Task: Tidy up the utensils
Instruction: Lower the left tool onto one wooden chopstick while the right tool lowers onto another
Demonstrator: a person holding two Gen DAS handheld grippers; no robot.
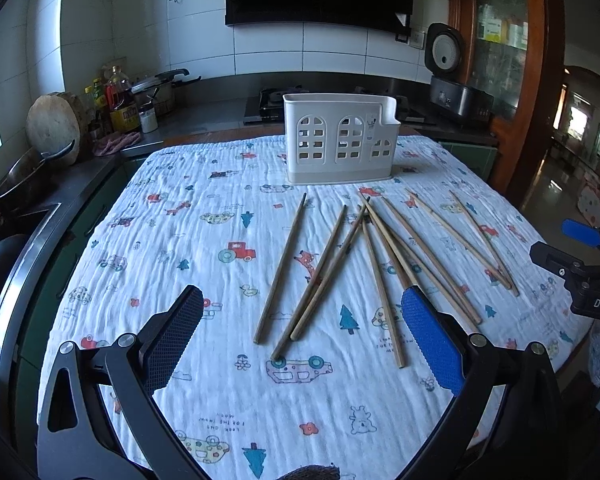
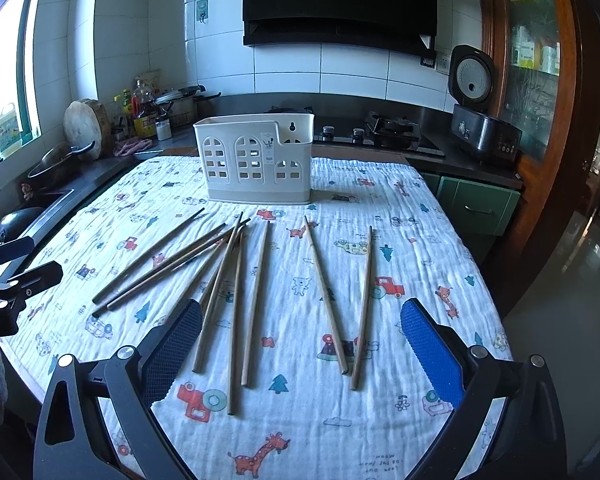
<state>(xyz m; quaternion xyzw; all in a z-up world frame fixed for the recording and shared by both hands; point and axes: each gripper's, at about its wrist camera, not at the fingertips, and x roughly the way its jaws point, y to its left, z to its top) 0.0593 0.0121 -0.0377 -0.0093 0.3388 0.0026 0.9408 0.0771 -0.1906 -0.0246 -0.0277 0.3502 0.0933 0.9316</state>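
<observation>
While both claws hang above the worktop [image 1: 112, 216], nothing is in them. The left claw [image 1: 302, 330] is spread wide, and so is the right claw [image 2: 302, 334].

A white holder [image 1: 340, 138] with little window holes stands upright on the cloth [image 1: 204, 184], which has cars, trees and giraffes on it. The holder is at the far side of the worktop from the claws.

Wooden chopsticks [image 1: 376, 256] lie flat on the cloth, between the holder and the claws. None of them touch the holder. Some lie in a messy bunch and cross over each other. One chopstick [image 1: 282, 266] lies by itself at the left of the bunch in the left view. In the right view, two chopsticks [image 2: 344, 300] lie off to the right of the bunch, close together at their near ends.

Behind the holder is a stove [image 2: 380, 132], and a rice cooker [image 2: 480, 116] with its lid up stands to the right of it.
</observation>
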